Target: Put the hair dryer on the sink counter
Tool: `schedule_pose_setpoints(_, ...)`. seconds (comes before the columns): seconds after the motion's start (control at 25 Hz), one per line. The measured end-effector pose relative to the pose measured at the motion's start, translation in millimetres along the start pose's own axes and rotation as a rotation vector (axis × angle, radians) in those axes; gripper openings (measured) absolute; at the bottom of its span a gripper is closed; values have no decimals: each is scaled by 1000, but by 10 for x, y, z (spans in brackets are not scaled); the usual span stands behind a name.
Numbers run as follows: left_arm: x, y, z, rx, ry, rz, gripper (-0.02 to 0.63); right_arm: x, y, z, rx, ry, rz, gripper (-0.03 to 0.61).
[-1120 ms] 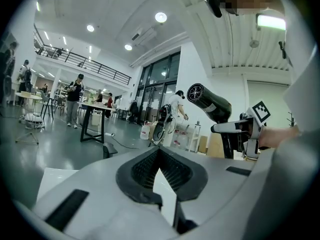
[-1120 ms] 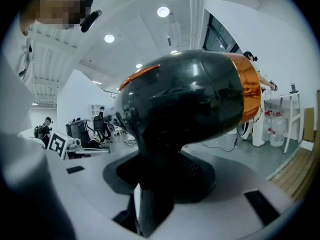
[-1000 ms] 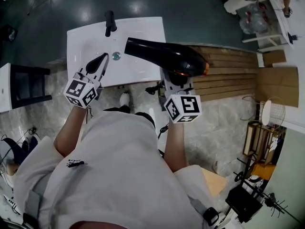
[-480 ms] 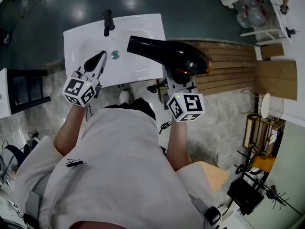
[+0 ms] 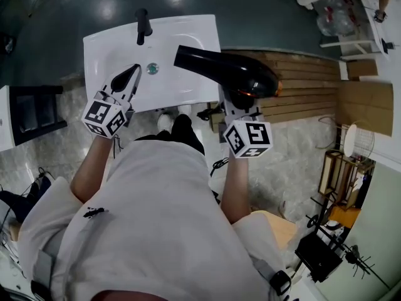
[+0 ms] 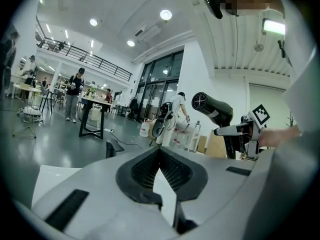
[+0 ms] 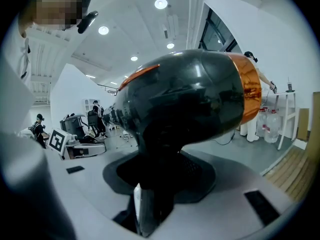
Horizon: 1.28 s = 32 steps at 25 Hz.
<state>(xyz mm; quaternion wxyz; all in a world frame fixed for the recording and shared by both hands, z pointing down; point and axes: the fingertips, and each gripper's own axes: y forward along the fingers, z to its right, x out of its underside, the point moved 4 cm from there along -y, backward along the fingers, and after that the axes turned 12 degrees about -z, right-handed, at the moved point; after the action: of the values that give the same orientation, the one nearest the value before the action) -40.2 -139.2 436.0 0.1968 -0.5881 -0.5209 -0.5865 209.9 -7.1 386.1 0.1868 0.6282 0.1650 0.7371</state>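
over the white sink counter (image 5: 188,39), my right gripper (image 5: 237,100) jaws clamped on the black hair dryer (image 5: 222,71) handle, nozzle above the counter, my left gripper (image 5: 127,79) jaws pressed together

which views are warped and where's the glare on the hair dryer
Right gripper view: strong fisheye, black rim all round, ceiling lights glint on the glossy hair dryer, which fills the frame. Left gripper view: same fisheye and dark corners, dryer small, sharp. Head view: milder bending, sharp, light spots on the dark floor.

Faucet (image 5: 143,27) blocks sink counter (image 5: 188,36) rear; right side bare.
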Motion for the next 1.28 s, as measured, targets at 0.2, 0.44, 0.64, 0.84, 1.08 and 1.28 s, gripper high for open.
schedule_pose_setpoints(0.2, -34, 84, 18, -12, -2, -4, 2, 13, 121, 126, -11, -8, -18, 156)
schedule_pose_setpoints(0.44, -113, 278, 32, -28, -8, -6, 2, -7, 324, 289, -38, -14, -44, 156)
schedule_pose_setpoints(0.64, -135, 460, 23, -46, -17, -9, 2, -23, 515, 420, -69, -17, -60, 156)
schedule_pose_setpoints(0.84, -182, 587, 14, -70, -23, -18, 2, -23, 780, 533, -110, -18, -96, 156)
schedule_pose_setpoints(1.08, -253, 742, -55, -108, -28, -30, 2, -9, 1167, 695, -160, -14, -152, 156)
schedule_pose_setpoints(1.28, -292, 870, -193, -138, -43, -45, 2, -33, 1542, 795, -205, -31, -204, 156)
